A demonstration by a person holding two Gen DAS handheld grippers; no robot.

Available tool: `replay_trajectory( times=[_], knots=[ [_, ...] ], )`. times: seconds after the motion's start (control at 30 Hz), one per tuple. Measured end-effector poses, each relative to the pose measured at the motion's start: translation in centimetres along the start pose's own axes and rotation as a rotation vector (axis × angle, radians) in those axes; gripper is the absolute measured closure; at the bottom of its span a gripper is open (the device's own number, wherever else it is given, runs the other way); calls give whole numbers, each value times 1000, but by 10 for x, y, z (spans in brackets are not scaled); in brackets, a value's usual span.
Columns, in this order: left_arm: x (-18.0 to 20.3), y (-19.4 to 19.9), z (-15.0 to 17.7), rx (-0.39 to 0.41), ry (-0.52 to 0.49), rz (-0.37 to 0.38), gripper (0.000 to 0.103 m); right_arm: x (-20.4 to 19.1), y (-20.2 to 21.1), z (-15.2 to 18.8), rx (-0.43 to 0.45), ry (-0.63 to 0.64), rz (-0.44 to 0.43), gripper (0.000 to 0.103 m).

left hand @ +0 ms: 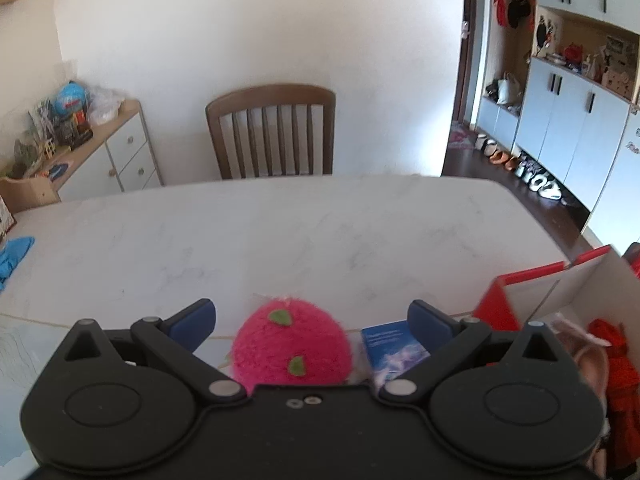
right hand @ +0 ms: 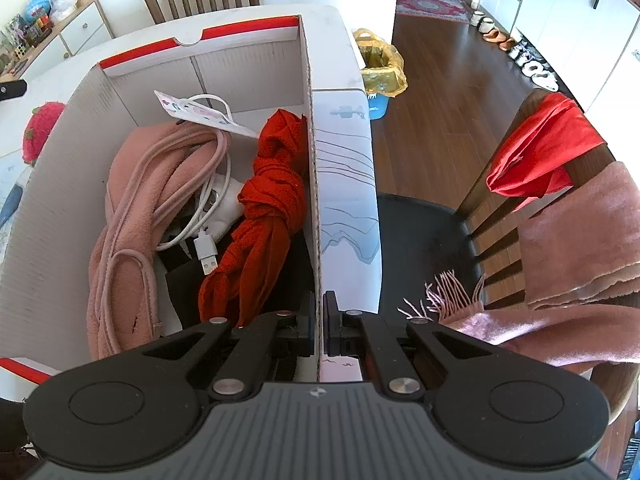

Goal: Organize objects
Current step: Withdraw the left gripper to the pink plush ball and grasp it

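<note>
From your left wrist, your left gripper [left hand: 312, 320] had its jaws spread wide and empty above the white marble desk [left hand: 280, 232]. A fuzzy pink ball with green felt leaves [left hand: 290, 350] lay on the desk between them, touched by neither blue pad. A small blue booklet [left hand: 394, 346] lay just beside the ball, near the red-edged white cardboard box [left hand: 532, 292]. From your right wrist, your right gripper [right hand: 319, 330] had its jaws clamped on the box's right wall. Inside the box lay a pink fleece cloth [right hand: 132, 196], a knotted red scarf [right hand: 272, 200] and a white USB cable [right hand: 204, 240].
</note>
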State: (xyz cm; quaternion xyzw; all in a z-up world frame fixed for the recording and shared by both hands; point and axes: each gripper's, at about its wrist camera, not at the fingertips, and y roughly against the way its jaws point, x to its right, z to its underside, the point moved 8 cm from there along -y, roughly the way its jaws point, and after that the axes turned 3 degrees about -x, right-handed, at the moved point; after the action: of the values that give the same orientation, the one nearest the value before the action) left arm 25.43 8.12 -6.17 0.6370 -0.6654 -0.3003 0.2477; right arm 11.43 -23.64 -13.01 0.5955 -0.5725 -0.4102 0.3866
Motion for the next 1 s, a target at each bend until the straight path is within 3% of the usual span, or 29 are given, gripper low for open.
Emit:
replay_trajectory(
  times=[0.7,1.0],
  knots=[
    [-11,-76,33,-177,15,-78,2,-1,-2,1,-11,16,20,99],
    [-14,-76,38,-190,20,-85,20,-1,-2,1,-12,17,21,99]
  ],
)
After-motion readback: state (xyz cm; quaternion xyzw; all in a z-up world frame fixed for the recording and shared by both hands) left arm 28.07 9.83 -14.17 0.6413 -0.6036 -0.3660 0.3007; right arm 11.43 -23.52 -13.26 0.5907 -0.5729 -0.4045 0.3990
